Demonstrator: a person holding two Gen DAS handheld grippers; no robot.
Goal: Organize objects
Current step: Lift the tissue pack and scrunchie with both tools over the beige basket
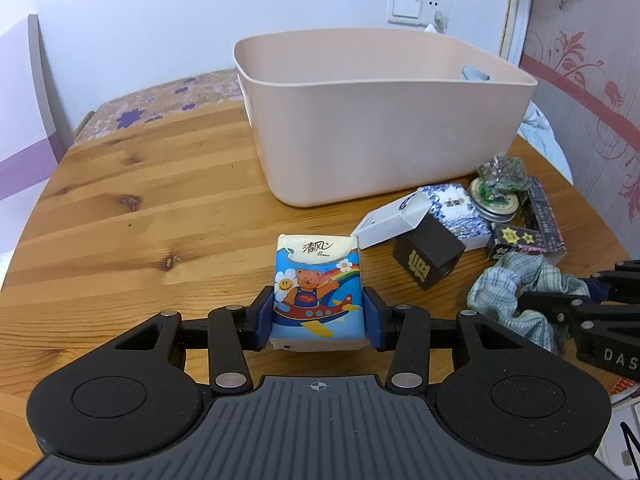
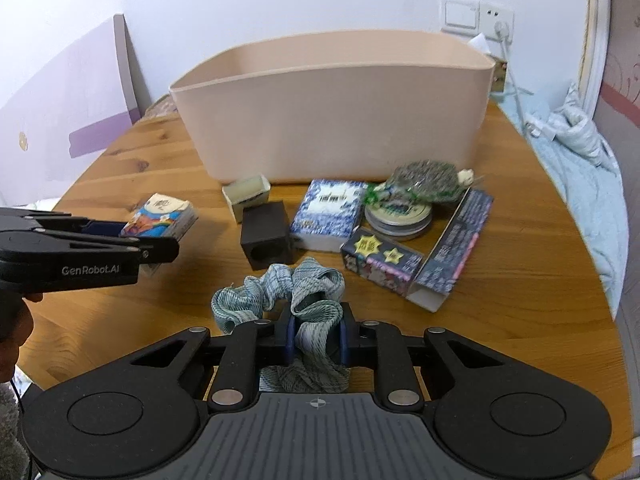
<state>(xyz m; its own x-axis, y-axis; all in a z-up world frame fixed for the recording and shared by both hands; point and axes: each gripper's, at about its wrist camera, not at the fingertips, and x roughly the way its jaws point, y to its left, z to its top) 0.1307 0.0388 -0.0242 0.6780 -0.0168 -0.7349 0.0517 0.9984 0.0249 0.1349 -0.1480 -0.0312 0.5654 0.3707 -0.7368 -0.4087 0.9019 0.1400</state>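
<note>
My left gripper (image 1: 318, 322) is closed on the tissue pack (image 1: 318, 292), one pad on each long side, so the pack lies flat and level between the fingers with its printed face up. It appears to sit just above the table (image 1: 140, 200); contact cannot be judged. My right gripper (image 2: 318, 338) is closed on the scrunchie (image 2: 280, 292), pinching one fold of fabric while the rest of the loop bunches loose ahead of the fingertips; soft cloth gives no firmer hold. The bin (image 1: 380, 120) stands ahead of both grippers, its open top facing up, presumably the destination for both items. Between my right gripper and the bin lie the unsorted things: black cube (image 2: 266, 236), blue-patterned box (image 2: 326, 216), tin (image 2: 398, 216), foil packet (image 2: 424, 182) resting on the tin, two dark cartons (image 2: 456, 240). I judge both loads ready to be carried forward and over the bin's rim.
</note>
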